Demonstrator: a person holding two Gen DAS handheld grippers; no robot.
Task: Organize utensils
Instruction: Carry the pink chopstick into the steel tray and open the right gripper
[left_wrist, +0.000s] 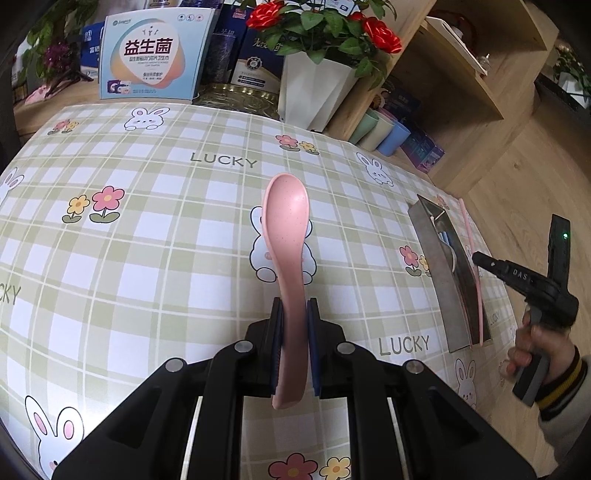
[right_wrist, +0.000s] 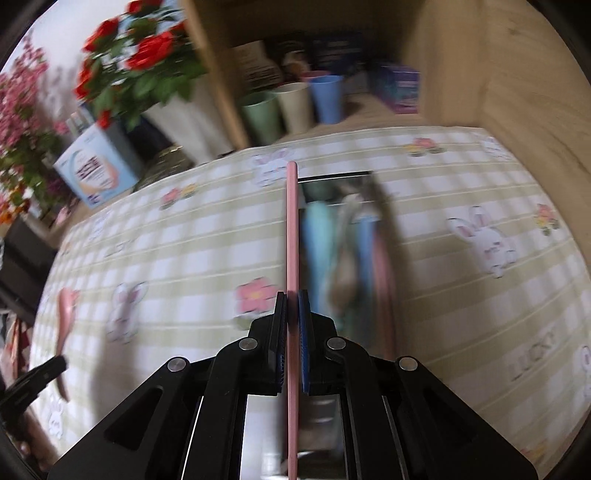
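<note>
My left gripper (left_wrist: 294, 310) is shut on the handle of a pink spoon (left_wrist: 286, 214), which it holds above the checked tablecloth (left_wrist: 147, 229) with the bowl pointing away. To the right lies a metal tray (left_wrist: 436, 258) with several utensils in it. My right gripper (left_wrist: 475, 257), in a person's hand (left_wrist: 532, 347), grips a thin pink chopstick (left_wrist: 479, 302) over that tray. In the right wrist view, my right gripper (right_wrist: 293, 299) is shut on the pink chopstick (right_wrist: 292, 221) over the tray's left side (right_wrist: 334, 177), whose blurred contents include blue and pink utensils. The pink spoon (right_wrist: 66, 306) shows far left.
A white pot of red roses (left_wrist: 317, 85), boxes (left_wrist: 151, 51) and a gold tin (left_wrist: 236, 96) line the table's far edge. Pastel cups (left_wrist: 384, 133) stand in a wooden shelf (left_wrist: 461, 74) at the back right. The table's right edge runs just past the tray.
</note>
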